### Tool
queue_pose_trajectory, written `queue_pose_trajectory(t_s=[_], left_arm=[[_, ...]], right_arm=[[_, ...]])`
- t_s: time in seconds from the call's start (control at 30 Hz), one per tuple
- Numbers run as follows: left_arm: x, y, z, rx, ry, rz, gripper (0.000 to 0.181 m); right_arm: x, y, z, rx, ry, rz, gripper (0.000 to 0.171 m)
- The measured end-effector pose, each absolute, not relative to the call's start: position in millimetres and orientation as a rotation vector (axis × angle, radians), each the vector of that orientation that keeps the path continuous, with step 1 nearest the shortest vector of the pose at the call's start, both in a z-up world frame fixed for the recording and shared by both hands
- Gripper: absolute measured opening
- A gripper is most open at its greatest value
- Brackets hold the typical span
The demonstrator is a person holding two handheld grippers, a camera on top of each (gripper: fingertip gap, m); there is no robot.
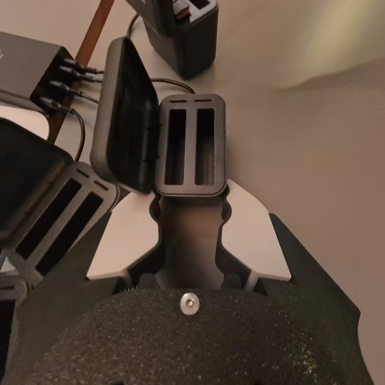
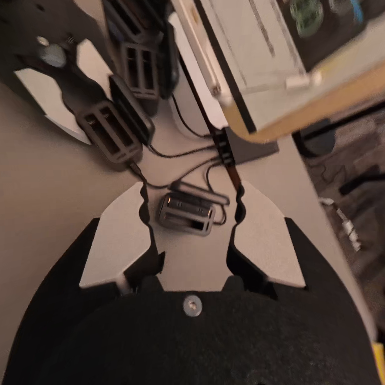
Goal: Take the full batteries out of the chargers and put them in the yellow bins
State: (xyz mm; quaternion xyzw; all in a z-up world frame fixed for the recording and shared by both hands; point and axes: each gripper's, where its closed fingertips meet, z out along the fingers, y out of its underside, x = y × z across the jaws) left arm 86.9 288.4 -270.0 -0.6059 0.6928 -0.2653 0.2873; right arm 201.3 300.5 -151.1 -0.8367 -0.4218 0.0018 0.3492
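The left gripper (image 1: 190,200) pinches the near end of a grey charger (image 1: 190,145) whose two slots stand empty, its lid (image 1: 127,116) swung open to the left; pale table (image 1: 291,125) lies bare to its right; another empty charger (image 1: 60,218) crowds the left edge; the right gripper (image 2: 192,198), fingers spread, hovers over a charger (image 2: 186,214) holding batteries (image 2: 187,205); cables (image 2: 181,154) run to a hub (image 2: 226,145) near the table edge; writing is too blurred to read; a yellow bin corner (image 2: 380,362) shows bottom right.

Pwr hub (image 1: 39,75) w/ cables (image 1: 80,129)
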Motion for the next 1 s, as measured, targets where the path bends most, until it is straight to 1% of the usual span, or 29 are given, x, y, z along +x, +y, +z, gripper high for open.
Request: queue_pose_trajectory(t_s=[0.07, 0.13, 0.23, 0.3, 0.37, 0.4, 0.43, 0.5, 0.57, 0.73, 0.8, 1.0], left_arm=[[78, 289, -269, -1.631, 1.851, -0.662, 0.057], [70, 290, -266, -1.654, 1.826, -0.636, 0.058], [60, 287, -260, -1.702, 1.788, -0.634, 0.058], [55, 282, -257, -1.743, 1.757, -0.628, 0.054], [57, 278, -256, -1.800, 1.686, -0.619, 0.048], [59, 276, -258, -1.821, 1.665, -0.607, 0.048], [62, 275, -260, -1.824, 1.653, -0.587, 0.047], [69, 278, -264, -1.822, 1.633, -0.514, 0.044], [75, 284, -263, -1.816, 1.603, -0.477, 0.036], [88, 301, -263, -1.867, 1.470, -0.449, 0.037], [93, 305, -263, -1.904, 1.408, -0.468, 0.032], [97, 307, -265, -1.964, 1.332, -0.439, 0.031]], right_arm=[[221, 288, -170, -2.257, -0.914, 0.046, 0.096], [234, 279, -194, -2.327, -0.772, 0.077, 0.107], [238, 275, -227, -2.375, -0.622, 0.134, 0.116], [241, 280, -241, -2.370, -0.591, 0.116, 0.120], [239, 287, -251, -2.360, -0.554, 0.177, 0.117], [237, 291, -254, -2.350, -0.540, 0.213, 0.111], [236, 293, -257, -2.346, -0.531, 0.238, 0.100], [235, 297, -258, -2.322, -0.507, 0.274, 0.094], [235, 298, -257, -2.311, -0.457, 0.266, 0.093], [247, 300, -256, -2.283, -0.125, 0.108, 0.092], [250, 301, -256, -2.264, 0.002, 0.038, 0.092], [252, 305, -253, -2.199, 0.165, -0.077, 0.087]])
